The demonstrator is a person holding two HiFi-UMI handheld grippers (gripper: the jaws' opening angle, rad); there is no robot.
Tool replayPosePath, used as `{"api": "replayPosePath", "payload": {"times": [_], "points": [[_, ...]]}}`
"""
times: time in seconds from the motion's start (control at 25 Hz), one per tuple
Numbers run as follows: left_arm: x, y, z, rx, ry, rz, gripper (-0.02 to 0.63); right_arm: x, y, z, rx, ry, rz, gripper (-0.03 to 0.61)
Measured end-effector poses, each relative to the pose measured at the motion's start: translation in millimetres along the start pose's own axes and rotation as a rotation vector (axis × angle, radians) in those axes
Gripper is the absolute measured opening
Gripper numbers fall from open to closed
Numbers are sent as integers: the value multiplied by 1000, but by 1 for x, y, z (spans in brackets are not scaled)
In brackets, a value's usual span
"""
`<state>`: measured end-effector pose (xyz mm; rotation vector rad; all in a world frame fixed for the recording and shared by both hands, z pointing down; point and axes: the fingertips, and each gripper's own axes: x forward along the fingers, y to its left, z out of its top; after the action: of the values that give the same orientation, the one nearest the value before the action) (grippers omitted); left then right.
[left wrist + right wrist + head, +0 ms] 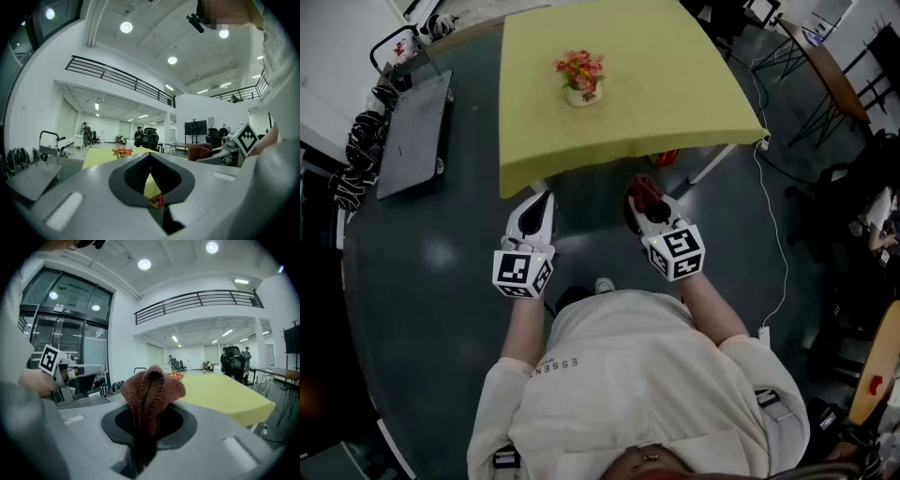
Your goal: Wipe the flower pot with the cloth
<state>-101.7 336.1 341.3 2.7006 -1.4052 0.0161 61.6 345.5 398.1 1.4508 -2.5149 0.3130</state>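
yellow table (675,103) carries a white flower pot (581,95) holding orange-pink flowers (579,66), nearer its left edge. off its near edge, the left gripper (539,204) has its jaws together, empty; the right gripper (639,199) is clamped on the reddish-brown cloth (152,385).

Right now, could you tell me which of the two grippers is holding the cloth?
The right gripper: the reddish knitted cloth is pinched between its jaws, while the left gripper is shut with nothing in it.

One flower pot (581,95), one cloth (152,389), two tongs (544,199) (643,208).
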Motion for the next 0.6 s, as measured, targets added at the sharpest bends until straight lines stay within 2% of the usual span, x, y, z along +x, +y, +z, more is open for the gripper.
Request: {"api": "replayPosePath", "payload": {"times": [0.32, 0.6], "points": [[8, 4, 0, 7, -5, 4, 17, 9, -7, 4, -3, -12, 2, 57], [12, 14, -5, 0, 12, 17, 17, 19, -14, 2, 45, -5, -4, 57]]}}
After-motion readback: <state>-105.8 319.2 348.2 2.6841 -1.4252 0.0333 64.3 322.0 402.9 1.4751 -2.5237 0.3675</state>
